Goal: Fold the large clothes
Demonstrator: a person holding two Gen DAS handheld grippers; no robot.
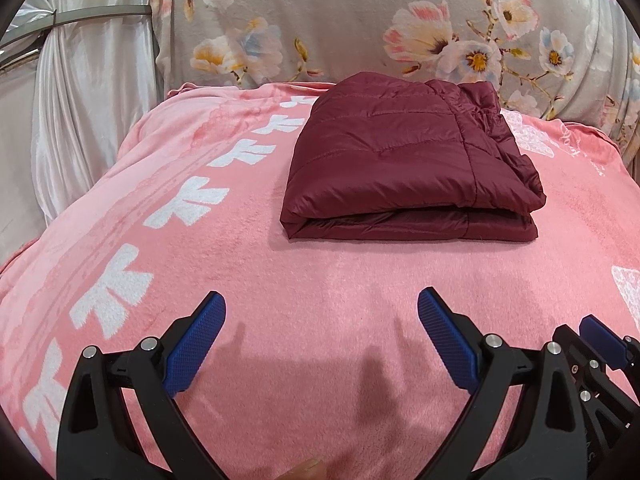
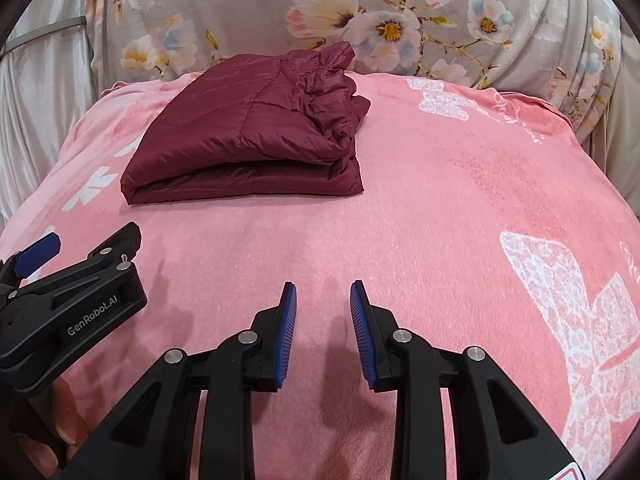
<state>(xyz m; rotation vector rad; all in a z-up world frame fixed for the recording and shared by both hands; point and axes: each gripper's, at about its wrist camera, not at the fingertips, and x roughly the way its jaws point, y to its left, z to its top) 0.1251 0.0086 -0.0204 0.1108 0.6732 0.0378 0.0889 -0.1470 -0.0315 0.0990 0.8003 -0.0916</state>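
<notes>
Ahead of our left gripper (image 1: 322, 308), the maroon puffer jacket (image 1: 408, 160) lies folded into a compact stack on the pink blanket (image 1: 320, 272), well apart from the jaws, which stand wide open and hold nothing. From the right wrist we see our right gripper (image 2: 323, 300) with its jaws parted by a narrow gap, empty, near the blanket; the jacket sits up to the left, before the floral sheet (image 2: 248, 4).

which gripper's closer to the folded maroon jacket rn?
Roughly level; cannot call it. The left gripper sits in front of the maroon jacket, the right gripper in front and off to its right. Both are open and apart from it.
</notes>
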